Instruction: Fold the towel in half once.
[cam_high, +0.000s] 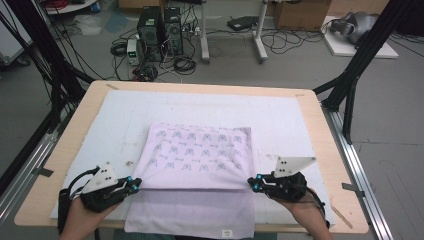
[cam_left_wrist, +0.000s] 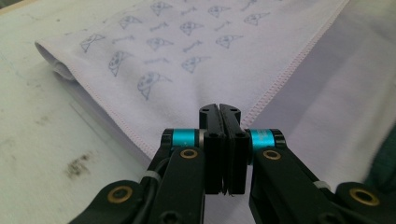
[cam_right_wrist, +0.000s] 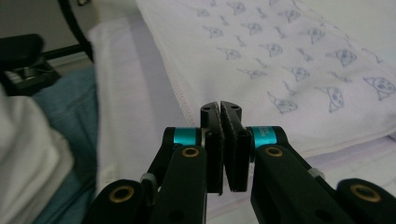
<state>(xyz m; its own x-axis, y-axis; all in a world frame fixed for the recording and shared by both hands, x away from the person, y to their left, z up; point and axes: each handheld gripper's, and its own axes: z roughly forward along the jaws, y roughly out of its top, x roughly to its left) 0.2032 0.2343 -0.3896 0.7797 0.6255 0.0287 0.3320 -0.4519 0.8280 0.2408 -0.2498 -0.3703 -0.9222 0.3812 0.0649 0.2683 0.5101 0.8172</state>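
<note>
One lilac printed towel (cam_high: 200, 160), folded over itself; one white mat (cam_high: 280, 115); one wooden table (cam_high: 320, 130); two hand-held grippers, left (cam_high: 136, 183) and right (cam_high: 253, 183); two computer towers (cam_high: 160, 32) on the floor.

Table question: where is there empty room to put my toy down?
Free: the white mat beyond the folded towel, and the strips left and right of it. Crowded: the near edge, where both grippers, left and right, pinch the towel's corners.
</note>
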